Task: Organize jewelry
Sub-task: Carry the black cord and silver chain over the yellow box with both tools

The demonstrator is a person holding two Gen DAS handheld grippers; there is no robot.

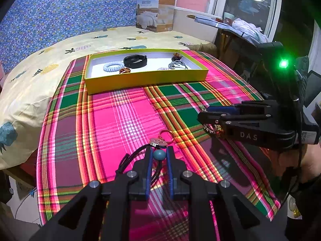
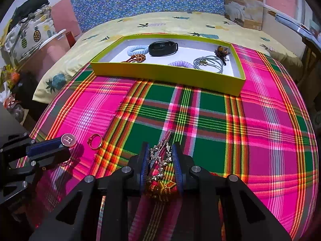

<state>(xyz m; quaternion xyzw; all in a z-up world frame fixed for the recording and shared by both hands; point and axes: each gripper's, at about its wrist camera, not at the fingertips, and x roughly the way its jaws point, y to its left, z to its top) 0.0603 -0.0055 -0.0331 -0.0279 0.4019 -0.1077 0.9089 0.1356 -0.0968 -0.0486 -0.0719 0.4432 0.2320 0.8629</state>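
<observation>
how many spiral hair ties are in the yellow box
2: a pale blue spiral hair tie at the box's left beside the black band, a lilac one by the front wall, partly hidden.

Gold ring [image 2: 95, 141] flat on plaid cloth [image 2: 210, 110] (yellow tray [image 2: 166, 73] holds 6 pieces)

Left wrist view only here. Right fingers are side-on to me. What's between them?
Observer: A silver chain piece with a gold-and-red charm, pinched between the right gripper fingers.
Operator: The disc at my tips, any marking?
Observer: The disc faces the right camera and carries a letter H.
Operator: The lilac coil in the tray is half hidden for me.
Observer: The lilac coil tie lies by the near wall of the yellow tray, next to the grey hair ties.
</observation>
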